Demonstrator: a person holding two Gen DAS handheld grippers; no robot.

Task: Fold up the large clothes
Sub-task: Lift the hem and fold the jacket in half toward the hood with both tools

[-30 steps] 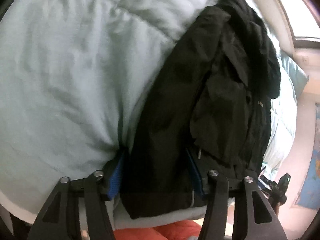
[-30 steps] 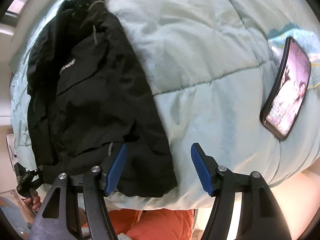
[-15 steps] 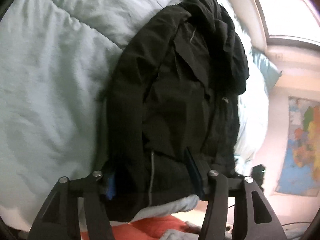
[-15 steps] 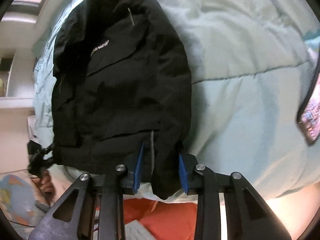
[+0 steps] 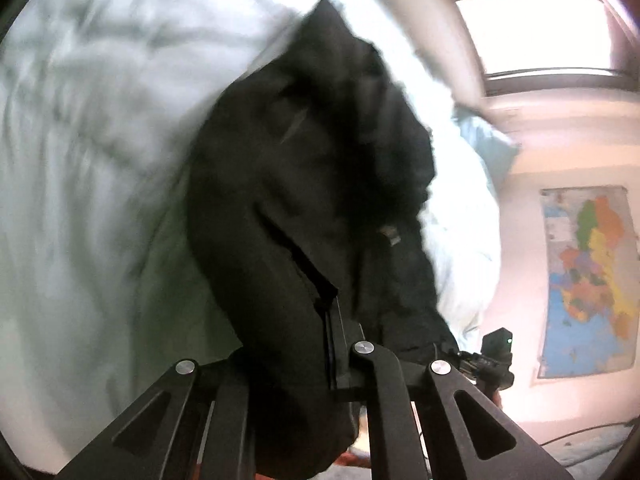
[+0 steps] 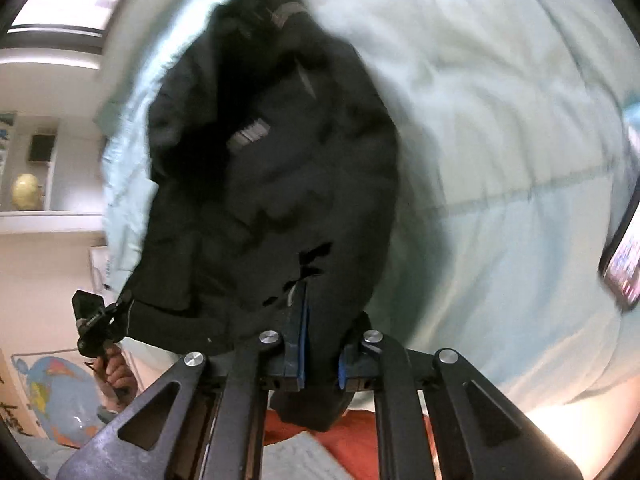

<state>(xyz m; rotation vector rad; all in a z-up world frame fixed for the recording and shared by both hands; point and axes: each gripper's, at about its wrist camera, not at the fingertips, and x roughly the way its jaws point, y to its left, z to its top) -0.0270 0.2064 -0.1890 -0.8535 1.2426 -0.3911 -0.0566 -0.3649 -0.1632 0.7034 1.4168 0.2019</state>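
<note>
**Both grippers clamped on the jacket hem over the duvet**

A pale duvet (image 5: 92,184) fills most of both views, quilted and rumpled, blurred by motion. Beyond its far edge the left wrist view shows a window (image 5: 532,32) high up, a pillow (image 5: 486,140) in light blue at the bed's far end, and a coloured map (image 5: 588,280) on the pink wall. The right wrist view shows a white shelf (image 6: 48,220) with a yellow ball (image 6: 26,196) on it, and a globe (image 6: 68,396) low at the left. A phone (image 6: 622,264) with a lit screen lies on the duvet at the right edge, well apart from the clothing. Something orange (image 6: 356,432) shows just under the near edge of the bed.

The jacket (image 5: 304,184) is black and lies lengthwise on the duvet, hood end far from the cameras, hem end nearest. Its near end is lifted off the bedding and hangs in folds, blocking much of the duvet behind it.

The left gripper (image 5: 288,376) has its fingers closed onto the hem, with dark cloth bunched between them and draping over the pads. The right gripper (image 6: 320,364) pinches the same hem edge between its blue pads (image 6: 303,344), jaws nearly together with only cloth in the gap; a fold hangs below them. In the right wrist view the other gripper appears small at the jacket's left corner, in a bare hand (image 6: 116,372).
</note>
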